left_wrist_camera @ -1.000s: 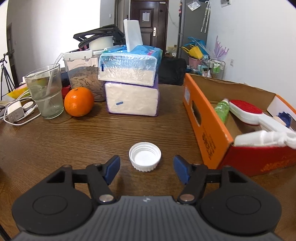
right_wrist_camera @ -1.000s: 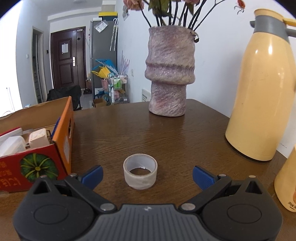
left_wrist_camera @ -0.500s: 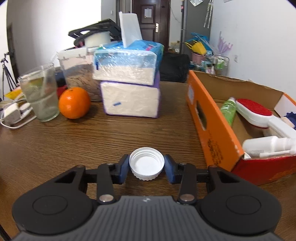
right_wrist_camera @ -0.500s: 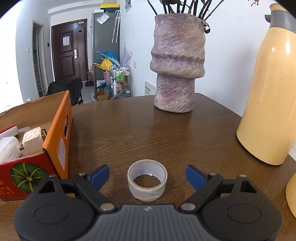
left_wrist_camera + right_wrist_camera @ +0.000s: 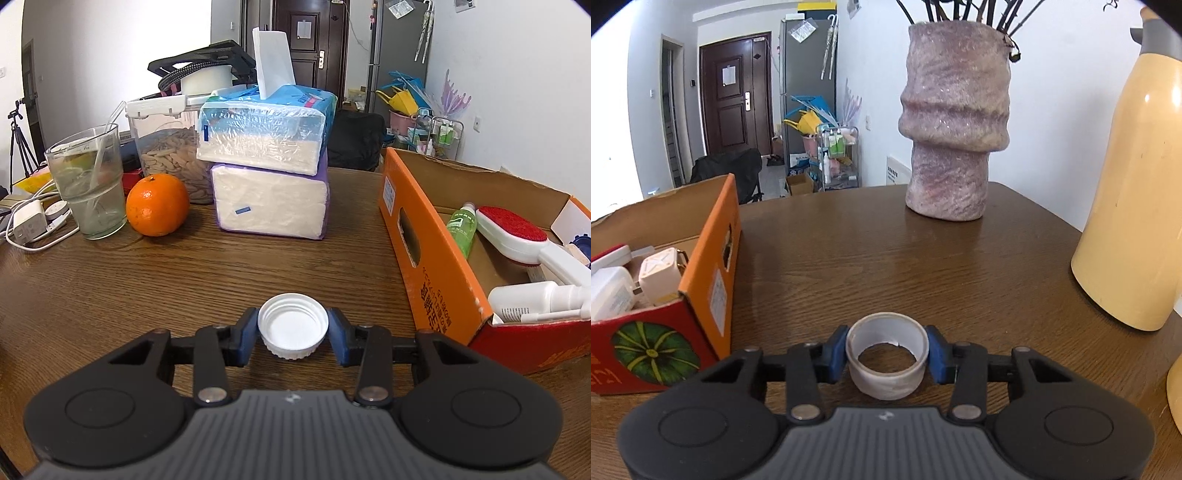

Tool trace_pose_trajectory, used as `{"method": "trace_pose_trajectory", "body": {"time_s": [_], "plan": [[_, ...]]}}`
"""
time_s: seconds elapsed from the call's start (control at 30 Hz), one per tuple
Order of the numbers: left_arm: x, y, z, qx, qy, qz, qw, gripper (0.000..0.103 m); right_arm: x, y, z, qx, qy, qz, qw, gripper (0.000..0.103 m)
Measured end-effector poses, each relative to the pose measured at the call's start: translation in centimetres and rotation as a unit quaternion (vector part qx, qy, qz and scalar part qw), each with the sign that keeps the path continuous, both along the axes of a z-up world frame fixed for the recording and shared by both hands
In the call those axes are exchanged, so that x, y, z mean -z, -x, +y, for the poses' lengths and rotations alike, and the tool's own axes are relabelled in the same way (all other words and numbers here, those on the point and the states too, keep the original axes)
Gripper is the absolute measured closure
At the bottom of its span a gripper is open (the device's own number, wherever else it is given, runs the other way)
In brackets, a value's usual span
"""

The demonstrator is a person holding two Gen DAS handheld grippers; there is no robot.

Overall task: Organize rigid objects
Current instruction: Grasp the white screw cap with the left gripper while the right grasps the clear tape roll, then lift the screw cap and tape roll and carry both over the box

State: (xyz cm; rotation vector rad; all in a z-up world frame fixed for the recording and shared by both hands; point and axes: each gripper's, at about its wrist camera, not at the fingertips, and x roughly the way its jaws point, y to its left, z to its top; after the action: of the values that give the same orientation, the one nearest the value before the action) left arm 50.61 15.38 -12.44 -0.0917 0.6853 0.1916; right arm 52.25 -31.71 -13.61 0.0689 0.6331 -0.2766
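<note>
Left gripper (image 5: 293, 329) clamps a white cap (image 5: 293, 325); right gripper (image 5: 886, 354) clamps a tape roll (image 5: 886, 360).

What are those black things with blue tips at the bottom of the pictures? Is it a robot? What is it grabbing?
No robot: a person holds one pair of tongs in each hand, and a camera on each looks along its blue tips. One picture comes from the left tongs, shut on a white bottle cap. The other comes from the right tongs, shut on a nearly used-up roll of tape. Both things sit on a wooden table. Between them stands an orange cardboard box holding bottles and a brush.
</note>
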Motion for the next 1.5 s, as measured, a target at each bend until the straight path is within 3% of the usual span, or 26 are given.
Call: {"method": "trace_pose_trajectory", "body": {"time_s": [0.6,1.13,1.5], "plan": [[-0.6,1.2,0.0,-0.016,-0.011,-0.022,0.9996,0.062,-1.1,1.7,0.4,0.006,0.003,-0.037,0.999,0.061],[-1.4,6.2,-2.4,-0.021,-0.004,-0.035,0.9992,0.062,-2.5,6.4,2.0,-0.014,-0.011,-0.07,0.997,0.061],[-2.1,10.5,-5.7,0.005,0.006,-0.042,0.9991,0.062,-3.7,10.7,4.6,-0.064,-0.019,-0.091,0.994,0.061]]}}
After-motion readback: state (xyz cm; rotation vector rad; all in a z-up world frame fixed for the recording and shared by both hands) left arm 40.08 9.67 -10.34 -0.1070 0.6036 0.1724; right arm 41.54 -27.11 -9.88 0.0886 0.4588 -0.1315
